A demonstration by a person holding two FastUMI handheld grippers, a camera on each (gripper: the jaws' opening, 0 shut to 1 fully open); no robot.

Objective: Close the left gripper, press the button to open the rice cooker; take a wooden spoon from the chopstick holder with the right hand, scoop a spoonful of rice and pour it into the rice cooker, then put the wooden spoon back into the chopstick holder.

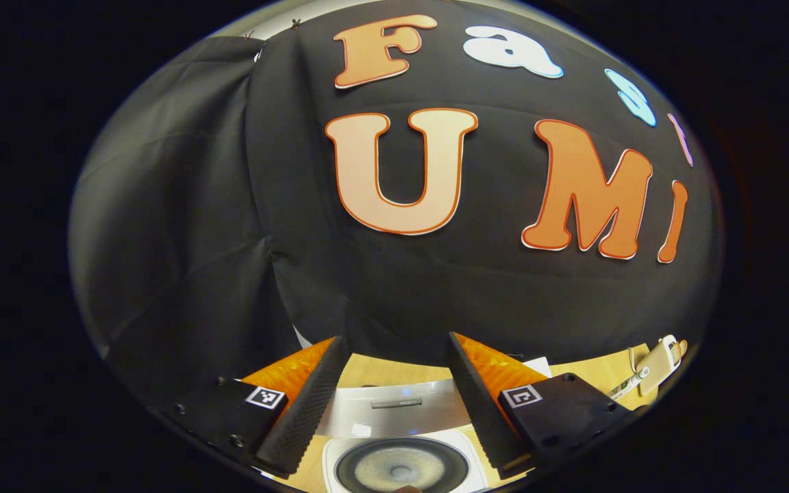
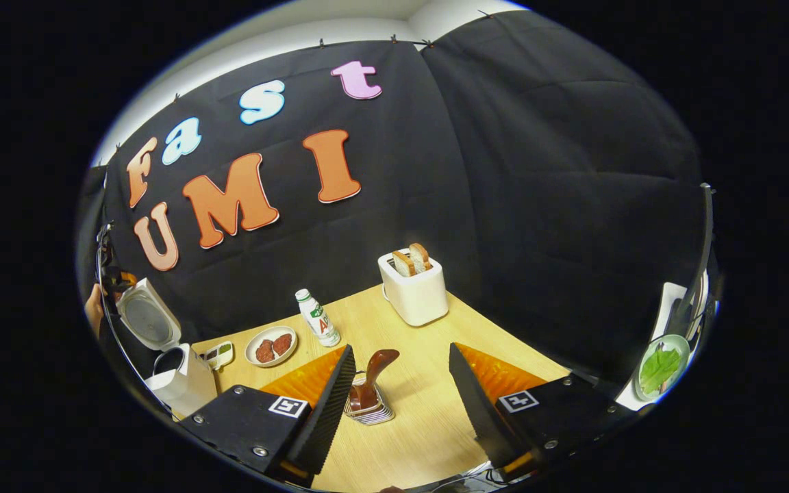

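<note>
Hovering my right claw [image 2: 398, 404] wide open and empty above the table [image 2: 429, 424], I line its fingers up either side of the wooden spoon [image 2: 374, 376], which stands in the holder [image 2: 370, 409] just ahead. The cooker [image 2: 175, 380] sits far left with its lid [image 2: 146, 318] already up. My left claw [image 1: 398, 404] hangs open over the cooker's pot [image 1: 401, 469], holding nothing, out of the scooping path.
</note>
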